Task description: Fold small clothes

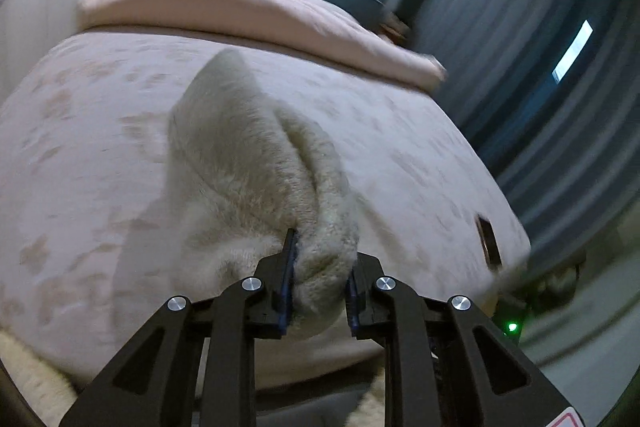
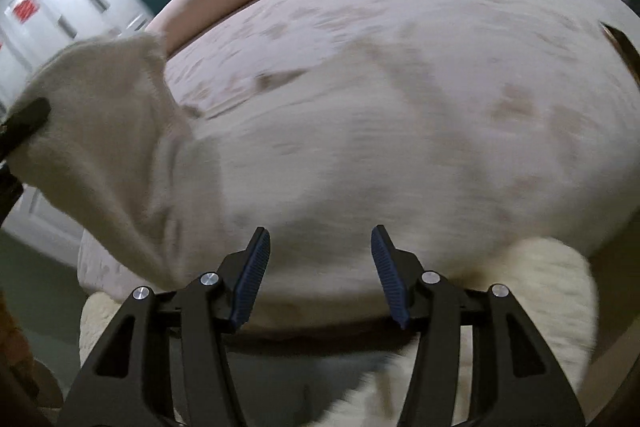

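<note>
One cream fleecy small garment (image 1: 248,163) in play, pinched at a bunched edge by left gripper (image 1: 320,267), lifted off pale patterned bed (image 1: 420,147), rest trailing down toward sheet. Right gripper (image 2: 320,275) spread, nothing between pads (image 2: 250,279), hovering over near bed edge. No fold visible yet; looks like early stage, laying flat and folding probably left. Pink folded blanket (image 1: 240,3) far side.
</note>
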Motion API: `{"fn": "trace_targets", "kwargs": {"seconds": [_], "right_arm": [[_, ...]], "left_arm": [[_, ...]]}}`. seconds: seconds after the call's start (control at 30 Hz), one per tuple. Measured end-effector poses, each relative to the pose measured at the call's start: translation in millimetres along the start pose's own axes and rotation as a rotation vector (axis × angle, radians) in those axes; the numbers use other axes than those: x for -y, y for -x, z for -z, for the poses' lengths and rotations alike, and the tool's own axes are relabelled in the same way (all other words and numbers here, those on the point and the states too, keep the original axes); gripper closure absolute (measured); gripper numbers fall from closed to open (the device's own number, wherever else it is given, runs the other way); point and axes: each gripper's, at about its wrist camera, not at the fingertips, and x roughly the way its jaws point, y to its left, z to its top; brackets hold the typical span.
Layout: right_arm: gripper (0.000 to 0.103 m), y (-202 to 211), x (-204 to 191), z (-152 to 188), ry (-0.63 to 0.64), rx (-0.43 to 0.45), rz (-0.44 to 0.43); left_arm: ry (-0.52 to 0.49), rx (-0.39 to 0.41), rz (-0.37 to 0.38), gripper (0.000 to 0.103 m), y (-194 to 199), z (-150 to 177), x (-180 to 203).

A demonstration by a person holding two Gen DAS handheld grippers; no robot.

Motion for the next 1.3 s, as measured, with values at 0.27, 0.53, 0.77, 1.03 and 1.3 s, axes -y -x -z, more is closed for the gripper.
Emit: {"fn": "trace_targets", "kwargs": {"seconds": [0.27, 0.53, 0.77, 1.03, 1.3], "right_arm": [[0.051, 22, 60, 7, -0.107, 0.033, 0.045], [0.043, 30, 64, -3, -0.140, 0.055, -0.053], [0.023, 4, 43, -38, -0.231, -0.020, -0.284], [0.026, -58, 2, -61, -0.212, -0.208, -0.297], [0.085, 22, -63, -87, 0.042, 0.035, -0.477]], "left_arm": [[-0.140, -0.246, -0.062, 0.084, -125, 57, 56], [-0.209, -0.156, -0.141, 0.032, -84, 78, 46], [-0.129, -0.218, -0.273, 0.027, -55, 107, -21], [-0.053, -0.264, -0.375, 0.027, -72, 123, -68], [0.030, -0.257, -0.377, 0.029, -66, 118, -83]]}}
